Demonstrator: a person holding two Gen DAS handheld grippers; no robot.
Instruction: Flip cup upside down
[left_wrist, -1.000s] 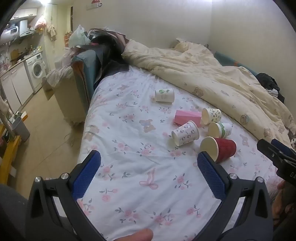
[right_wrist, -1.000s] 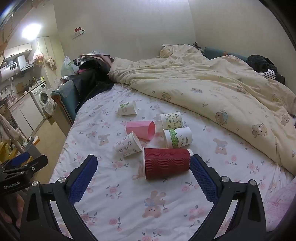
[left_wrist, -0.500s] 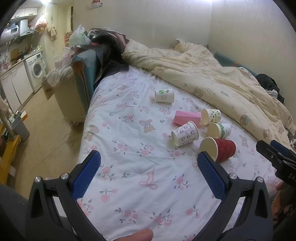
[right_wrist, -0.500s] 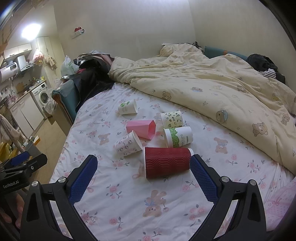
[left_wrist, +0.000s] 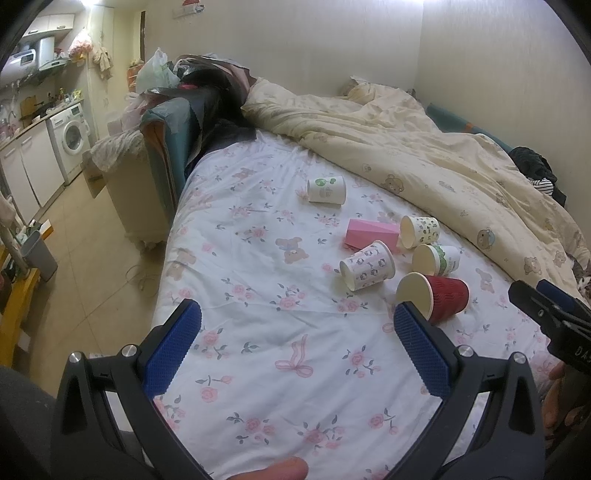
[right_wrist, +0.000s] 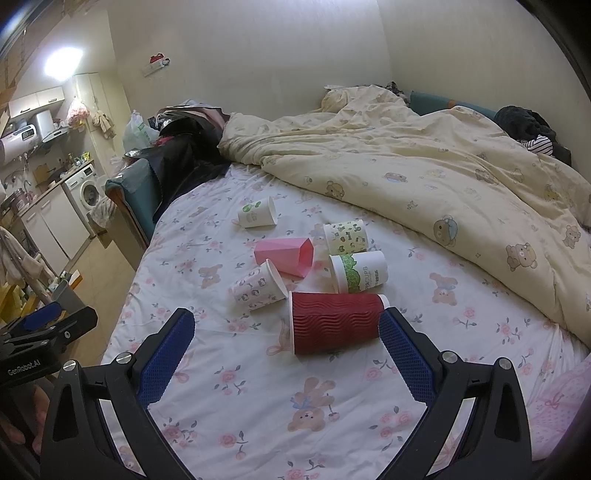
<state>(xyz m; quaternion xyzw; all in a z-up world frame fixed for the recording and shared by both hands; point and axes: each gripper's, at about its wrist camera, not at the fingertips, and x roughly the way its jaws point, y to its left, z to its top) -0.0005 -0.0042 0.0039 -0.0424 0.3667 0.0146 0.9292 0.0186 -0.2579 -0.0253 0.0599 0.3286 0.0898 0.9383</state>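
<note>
Approach step imo: both tongs, left (left_wrist: 297, 349) & right (right_wrist: 286, 356), gape wide w/ nothing held, next = pinch the ribbed red paper cup (right_wrist: 336, 321) lying sideways near the bed's (right_wrist: 258, 406) front edge, then upend it.

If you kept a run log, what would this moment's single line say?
left gripper: open, empty | right gripper: open, empty, facing red cup | red cup: on its side on the bed | flip: not begun
</note>
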